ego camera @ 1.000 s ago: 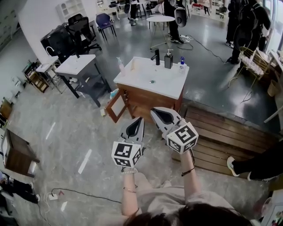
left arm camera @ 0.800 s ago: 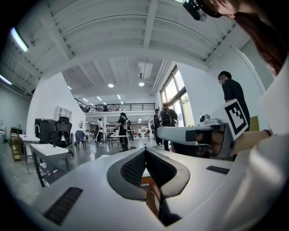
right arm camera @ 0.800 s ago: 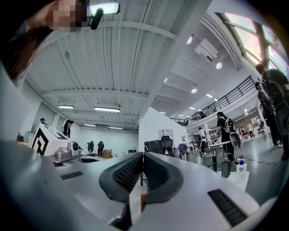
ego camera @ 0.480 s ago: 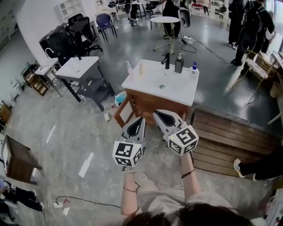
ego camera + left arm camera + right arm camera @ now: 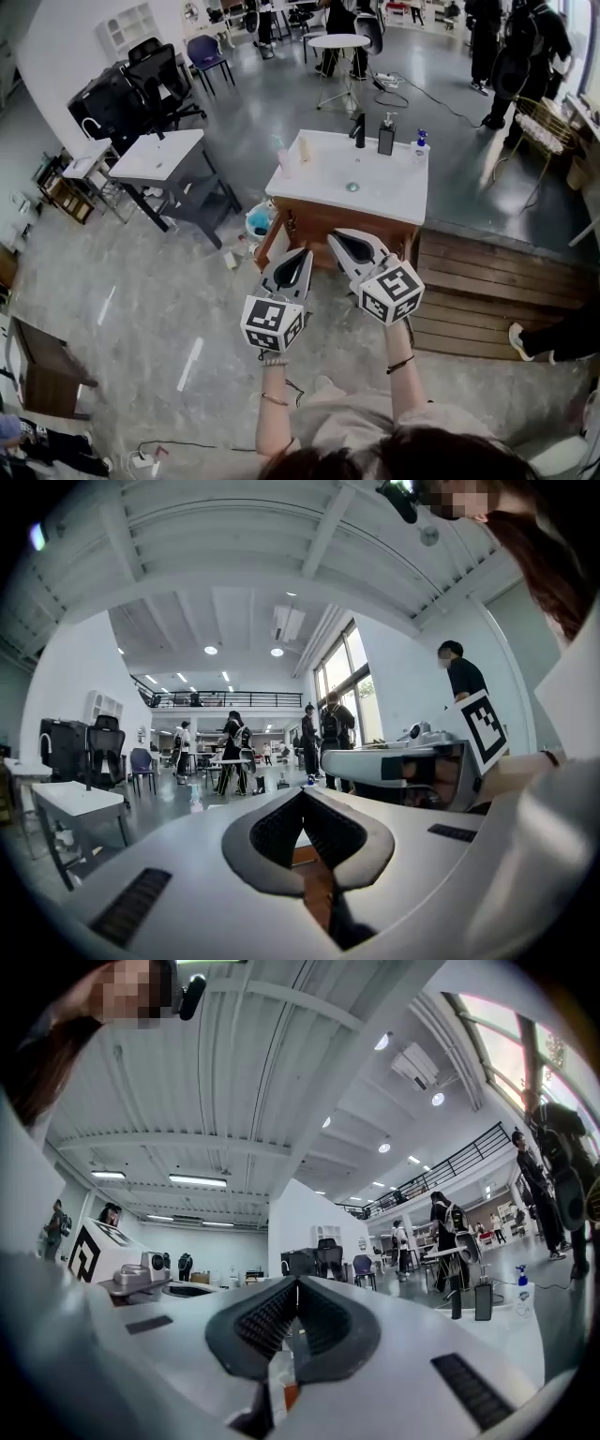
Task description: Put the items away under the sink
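Far to the left, one white-topped side bench [image 5: 155,155] stands on grey legs, well apart from everything else. Right of it, low by the floor, one blue thing [image 5: 258,220] too small to make out sits just beside the single open wooden door [image 5: 274,242] at the left front corner of the sink cabinet [image 5: 398,197]. On the cabinet's white bench top five things stand upright in a loose row along the far edge: one pale pink bottle [image 5: 281,157] at the left end, one beige bottle [image 5: 303,148] just beside it, one black faucet [image 5: 359,129] behind the basin, one dark pump dispenser [image 5: 386,139], and one small spray bottle [image 5: 421,143] with a blue top at the right end. Their labels are too small to read. Nearer, in front of the cabinet and touching none of these, the two grippers are held side by side. The left gripper [image 5: 302,253] has its fingers [image 5: 272,832] pressed together with nothing between them, and the right gripper [image 5: 332,235] likewise has its fingers [image 5: 258,1321] fully closed and empty. The only clear print is the black-and-white square marker on each of the two cubes, the left cube [image 5: 272,323] and the right cube [image 5: 391,291]. At the right lies one slatted wooden platform [image 5: 497,281].
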The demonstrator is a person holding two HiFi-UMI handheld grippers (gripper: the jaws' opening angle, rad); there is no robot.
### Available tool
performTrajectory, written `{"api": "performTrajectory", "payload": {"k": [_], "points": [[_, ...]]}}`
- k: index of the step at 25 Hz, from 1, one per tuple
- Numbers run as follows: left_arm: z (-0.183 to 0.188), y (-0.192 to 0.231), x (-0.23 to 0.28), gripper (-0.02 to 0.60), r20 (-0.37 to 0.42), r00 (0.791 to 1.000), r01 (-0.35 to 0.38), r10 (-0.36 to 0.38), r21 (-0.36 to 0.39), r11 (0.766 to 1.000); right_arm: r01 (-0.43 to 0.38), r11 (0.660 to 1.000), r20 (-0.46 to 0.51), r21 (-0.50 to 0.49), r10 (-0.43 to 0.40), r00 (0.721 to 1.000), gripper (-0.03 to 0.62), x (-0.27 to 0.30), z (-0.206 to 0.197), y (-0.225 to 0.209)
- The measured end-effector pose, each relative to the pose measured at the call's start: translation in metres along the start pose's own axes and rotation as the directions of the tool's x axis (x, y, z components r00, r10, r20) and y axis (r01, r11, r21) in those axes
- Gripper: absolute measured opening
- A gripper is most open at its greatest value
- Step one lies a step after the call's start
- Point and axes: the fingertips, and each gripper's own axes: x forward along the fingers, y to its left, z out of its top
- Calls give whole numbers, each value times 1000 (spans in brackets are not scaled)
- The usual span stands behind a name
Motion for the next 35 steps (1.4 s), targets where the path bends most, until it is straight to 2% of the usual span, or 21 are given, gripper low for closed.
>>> {"api": "performTrajectory", "payload": {"k": [8,14,20,26,35], "points": [[-2,34,-12,2,6,998,61,-61,29,998,49,998,38,-49,-47,998,17,34,12,21],[-2,44,-14,2,21,997,70,-70,2,998,79,996,36,-46,-77,996,17,44,16,19],[-20,62,-12,2,-1,999,55,-55,-20,998,62,997,20,-34,-61,998,17,61,2,20],[-12,97,6,3,3,999,44,-44,-2,999,70,997,49,-12,-70,996,17,93,5,1],[-6,147,45,2,11,999,46,-45,-17,999,70,997,44,-14,-70,997,17,156,9,-33]]}}
